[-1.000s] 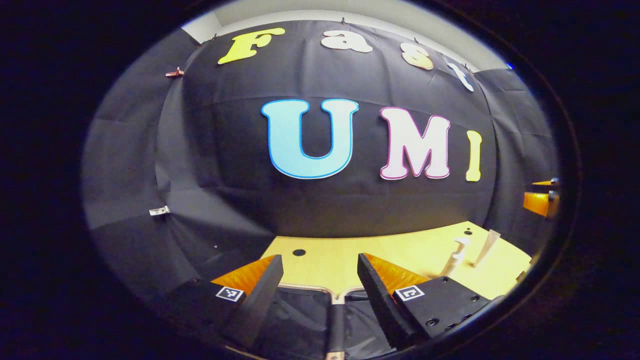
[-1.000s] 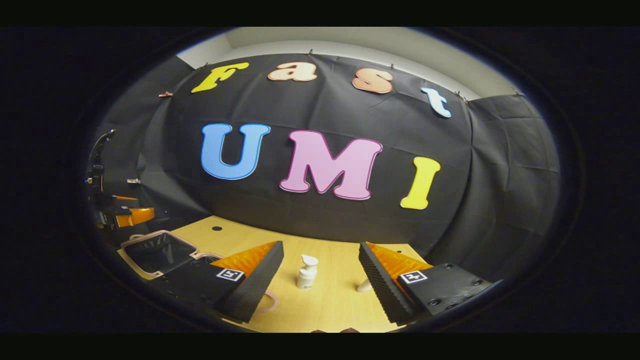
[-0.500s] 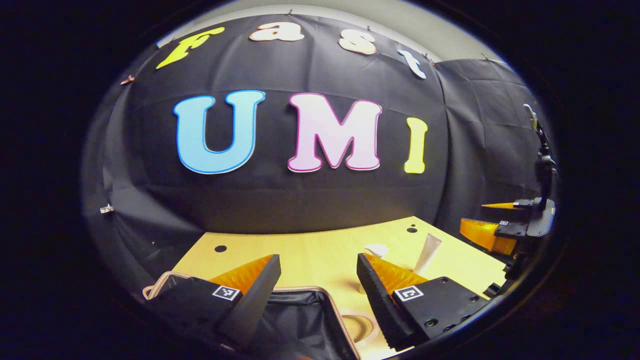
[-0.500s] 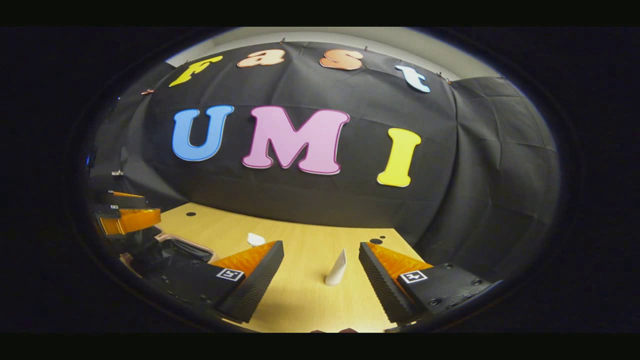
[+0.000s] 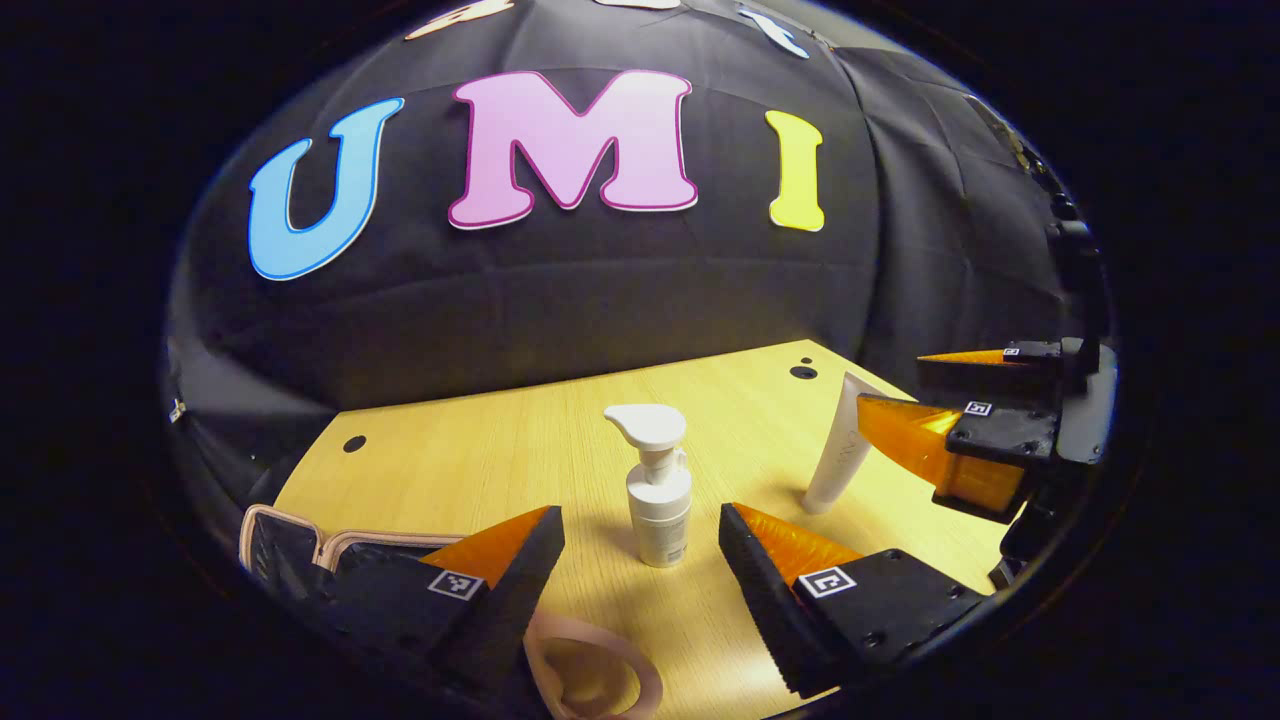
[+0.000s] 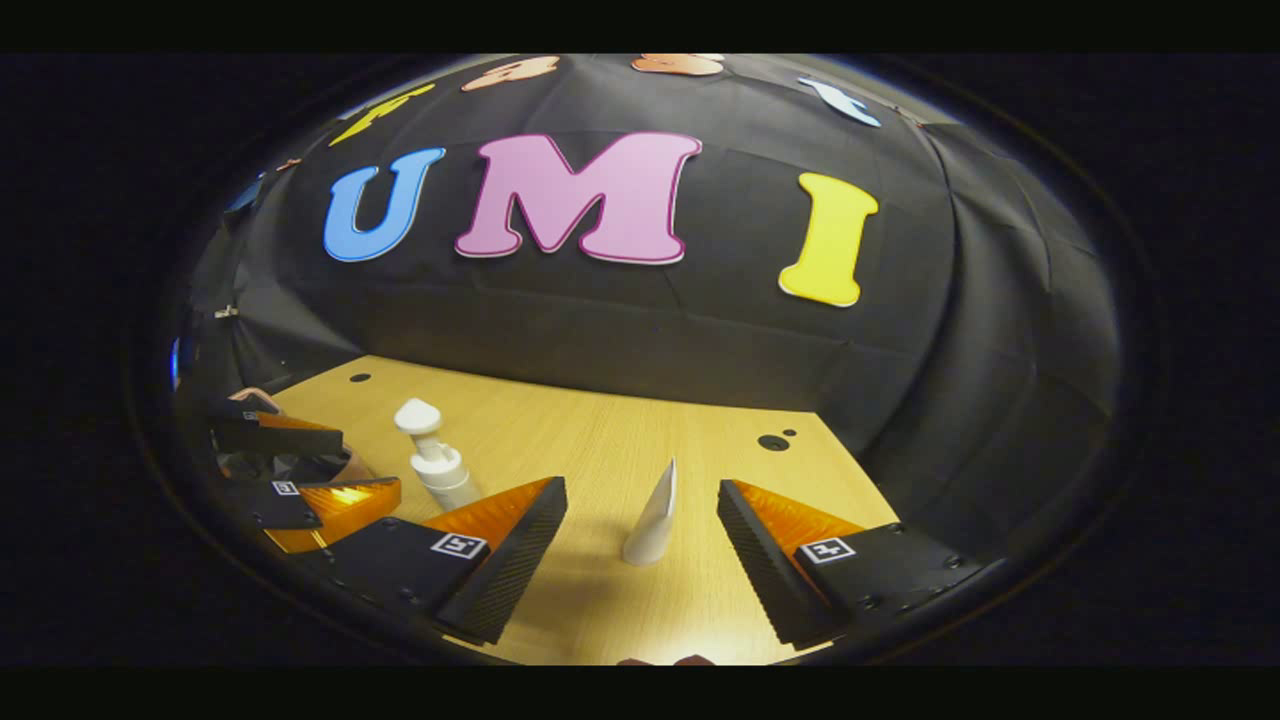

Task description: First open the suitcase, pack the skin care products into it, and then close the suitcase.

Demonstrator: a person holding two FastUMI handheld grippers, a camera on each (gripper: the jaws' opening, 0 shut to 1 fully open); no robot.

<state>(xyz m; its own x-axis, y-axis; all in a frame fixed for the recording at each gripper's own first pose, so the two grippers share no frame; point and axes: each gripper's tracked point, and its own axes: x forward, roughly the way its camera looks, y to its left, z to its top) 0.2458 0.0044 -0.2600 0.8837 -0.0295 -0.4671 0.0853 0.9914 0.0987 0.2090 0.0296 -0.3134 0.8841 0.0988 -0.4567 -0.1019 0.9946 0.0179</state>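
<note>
Two spread grippers, left gripper [image 5: 640, 560] and right gripper [image 6: 642, 535], have swung from the suitcase [image 5: 300, 540] toward pump bottle [image 5: 658, 490] and tube [image 6: 652, 520]; we begin packing.

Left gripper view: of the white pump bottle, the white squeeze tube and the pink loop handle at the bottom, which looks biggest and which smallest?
1. White pump bottle, tallest here, though nearer the camera than the tube.
2. White squeeze tube, standing farther back; its top is hidden by the other hand-held gripper.
3. Pink loop handle: partly hidden, so its rank is unsure.

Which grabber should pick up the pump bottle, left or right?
Left, probably. The pump bottle stands right between the open left gripper fingers, while the right gripper lines up with the tube.
</note>
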